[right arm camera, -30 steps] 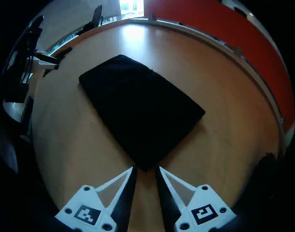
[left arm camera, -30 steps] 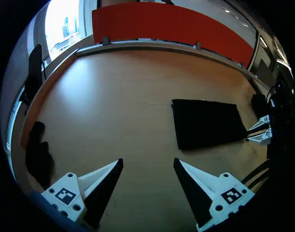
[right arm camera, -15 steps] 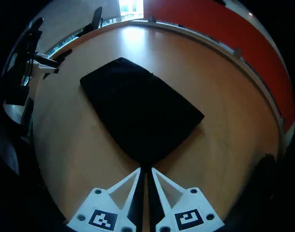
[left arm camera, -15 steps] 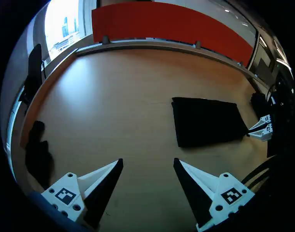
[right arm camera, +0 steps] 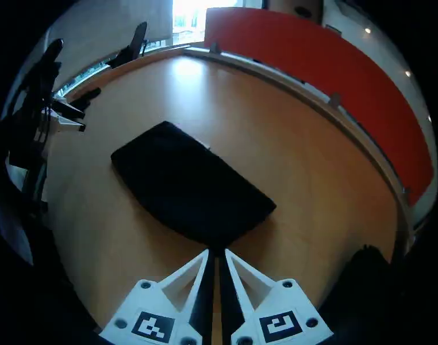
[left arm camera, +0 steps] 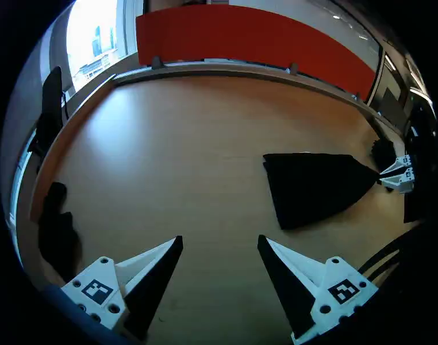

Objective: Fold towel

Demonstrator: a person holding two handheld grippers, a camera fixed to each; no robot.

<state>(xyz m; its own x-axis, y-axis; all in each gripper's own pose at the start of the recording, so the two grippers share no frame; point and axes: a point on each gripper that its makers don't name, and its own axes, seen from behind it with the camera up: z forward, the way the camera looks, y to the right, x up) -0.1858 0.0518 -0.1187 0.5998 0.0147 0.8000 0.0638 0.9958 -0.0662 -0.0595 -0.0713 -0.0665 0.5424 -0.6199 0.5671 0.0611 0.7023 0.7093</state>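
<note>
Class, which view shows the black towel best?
The right gripper view: the black towel lies central and whole, its near corner pinched by the right gripper. The left gripper view shows it smaller, off to one side.

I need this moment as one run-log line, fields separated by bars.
task: fold towel | left gripper: open, over table | right gripper: shut on towel corner | fold: not yet done

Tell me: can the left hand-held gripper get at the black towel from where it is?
Probably yes. The left hand-held gripper is open over the table, with nothing between it and the towel. The right hand-held gripper pinches the towel's far corner, leaving the nearer edge free.
</note>
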